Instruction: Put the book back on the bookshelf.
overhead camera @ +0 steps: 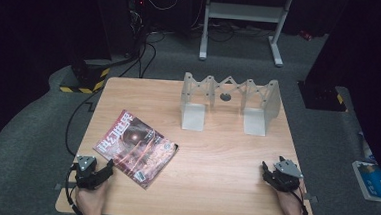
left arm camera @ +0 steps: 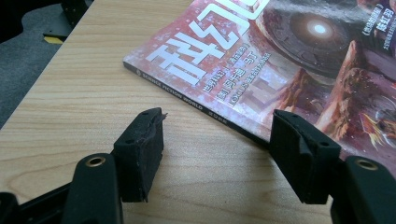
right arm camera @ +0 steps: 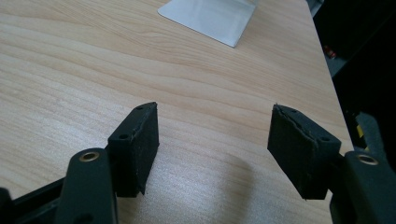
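A magazine (overhead camera: 137, 148) with a red science-fiction cover lies flat and askew on the left half of the wooden table (overhead camera: 215, 154). My left gripper (overhead camera: 108, 168) rests at the front left, just short of the magazine's near corner, jaws open and empty. In the left gripper view the magazine (left arm camera: 280, 60) lies right ahead of the left gripper (left arm camera: 217, 144), its spine edge level with the right jaw. My right gripper (overhead camera: 265, 171) sits open at the front right over bare wood. Nothing lies between the jaws of the right gripper (right arm camera: 215, 144) in its own view.
A grey metal expandable rack (overhead camera: 230, 102) with two upright end plates stands at the back centre of the table; one base plate (right arm camera: 208, 16) shows ahead of the right gripper. Dark floor with cables, a black stand and a white frame lie beyond the table.
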`<state>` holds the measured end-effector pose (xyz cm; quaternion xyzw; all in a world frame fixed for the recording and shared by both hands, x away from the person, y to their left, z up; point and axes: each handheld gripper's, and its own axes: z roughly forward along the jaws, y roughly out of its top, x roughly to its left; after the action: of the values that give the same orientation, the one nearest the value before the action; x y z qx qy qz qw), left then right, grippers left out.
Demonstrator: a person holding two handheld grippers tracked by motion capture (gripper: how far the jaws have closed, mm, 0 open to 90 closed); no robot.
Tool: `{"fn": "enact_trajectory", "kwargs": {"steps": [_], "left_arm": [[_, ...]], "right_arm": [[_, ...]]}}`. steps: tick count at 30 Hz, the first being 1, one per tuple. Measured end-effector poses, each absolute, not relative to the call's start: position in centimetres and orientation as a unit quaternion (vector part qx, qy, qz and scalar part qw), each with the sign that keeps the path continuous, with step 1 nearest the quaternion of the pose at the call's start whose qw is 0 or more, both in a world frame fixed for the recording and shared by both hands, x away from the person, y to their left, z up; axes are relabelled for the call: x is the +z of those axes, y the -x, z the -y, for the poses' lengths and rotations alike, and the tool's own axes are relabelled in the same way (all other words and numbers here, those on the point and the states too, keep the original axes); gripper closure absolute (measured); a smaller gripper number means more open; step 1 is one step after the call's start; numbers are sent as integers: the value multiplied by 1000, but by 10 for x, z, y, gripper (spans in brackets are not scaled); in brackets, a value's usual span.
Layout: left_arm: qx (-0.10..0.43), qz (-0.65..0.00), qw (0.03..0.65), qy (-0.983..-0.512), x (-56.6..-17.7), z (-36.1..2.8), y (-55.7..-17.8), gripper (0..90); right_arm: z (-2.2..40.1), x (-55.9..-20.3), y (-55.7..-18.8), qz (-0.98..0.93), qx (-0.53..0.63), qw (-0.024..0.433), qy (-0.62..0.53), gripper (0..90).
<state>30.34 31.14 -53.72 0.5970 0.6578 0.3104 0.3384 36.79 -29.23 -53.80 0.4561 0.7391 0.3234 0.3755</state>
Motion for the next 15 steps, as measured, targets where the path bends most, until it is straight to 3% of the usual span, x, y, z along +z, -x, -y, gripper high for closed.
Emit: {"fn": "enact_trajectory", "kwargs": {"steps": [15], "left_arm": [[275, -671, 378, -576, -536, -322, -302, 341]], "right_arm": [[293, -537, -366, -737, 324, 367, -465, 327]]}}
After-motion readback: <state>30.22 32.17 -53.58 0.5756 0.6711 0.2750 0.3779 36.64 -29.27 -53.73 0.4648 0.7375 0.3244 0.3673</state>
